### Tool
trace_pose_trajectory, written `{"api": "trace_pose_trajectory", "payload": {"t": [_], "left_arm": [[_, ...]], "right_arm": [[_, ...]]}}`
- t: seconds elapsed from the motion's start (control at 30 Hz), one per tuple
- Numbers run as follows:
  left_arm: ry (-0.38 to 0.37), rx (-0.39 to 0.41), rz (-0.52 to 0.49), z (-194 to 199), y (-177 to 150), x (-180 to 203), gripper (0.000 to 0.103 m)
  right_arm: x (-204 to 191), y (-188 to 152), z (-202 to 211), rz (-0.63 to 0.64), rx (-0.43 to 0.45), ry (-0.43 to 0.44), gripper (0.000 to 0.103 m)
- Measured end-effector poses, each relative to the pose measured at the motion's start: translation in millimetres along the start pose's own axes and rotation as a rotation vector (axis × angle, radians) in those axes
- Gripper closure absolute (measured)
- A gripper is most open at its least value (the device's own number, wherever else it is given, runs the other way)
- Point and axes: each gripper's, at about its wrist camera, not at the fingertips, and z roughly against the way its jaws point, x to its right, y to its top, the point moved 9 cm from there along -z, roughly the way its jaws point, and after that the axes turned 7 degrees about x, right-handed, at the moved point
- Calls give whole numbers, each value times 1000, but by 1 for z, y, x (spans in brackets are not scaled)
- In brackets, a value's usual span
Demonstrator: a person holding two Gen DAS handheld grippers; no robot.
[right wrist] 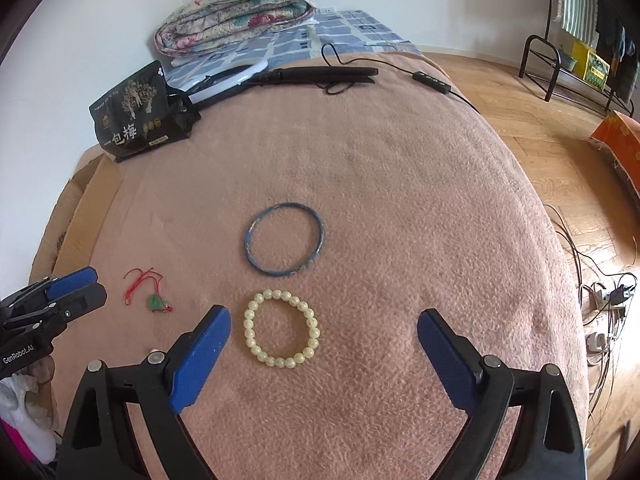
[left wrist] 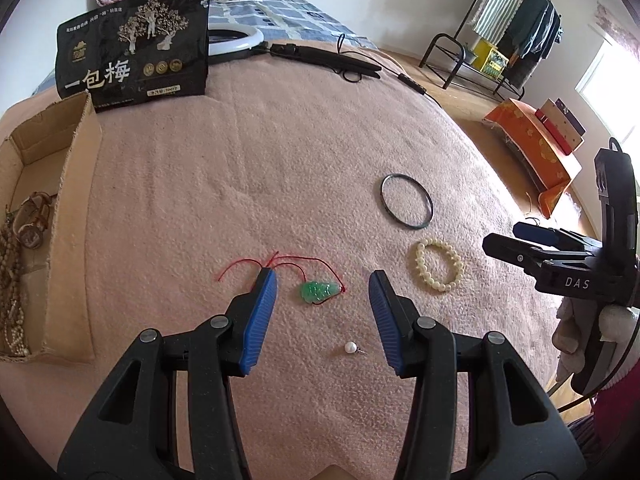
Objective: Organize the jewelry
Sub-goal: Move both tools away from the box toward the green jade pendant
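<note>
A green jade pendant (left wrist: pixel 318 291) on a red cord lies on the pink blanket between the open fingers of my left gripper (left wrist: pixel 323 282), low over it; the pendant also shows in the right wrist view (right wrist: pixel 157 303). A small pearl stud (left wrist: pixel 351 347) lies just nearer. A cream bead bracelet (right wrist: pixel 281 328) lies between the open fingers of my right gripper (right wrist: pixel 324 318) and shows in the left wrist view (left wrist: pixel 439 265). A thin dark bangle (right wrist: pixel 283 239) lies beyond it and shows in the left wrist view (left wrist: pixel 406 200). A cardboard box (left wrist: pixel 68 216) at the left holds bead strings and a watch.
A black snack bag (left wrist: pixel 136 46) stands at the blanket's far left. A ring light (right wrist: pixel 228 76) with a black stand and cable lies at the far edge. A folded quilt (right wrist: pixel 240 8) sits behind. An orange box (left wrist: pixel 536 152) and cables lie on the wood floor at right.
</note>
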Motion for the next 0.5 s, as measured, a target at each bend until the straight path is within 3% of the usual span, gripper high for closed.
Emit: {"api": "trace_pose_trajectory", "payload": {"t": [0.27,0.5], "left_arm": [[12,-42,53,-24,-18,7,54],[61,-56,30,-38,-28,9,54]], "right_arm": [[4,-11,-13,-6,-47,6,19],[1,-19,-24,-4,-83,14,31]]}}
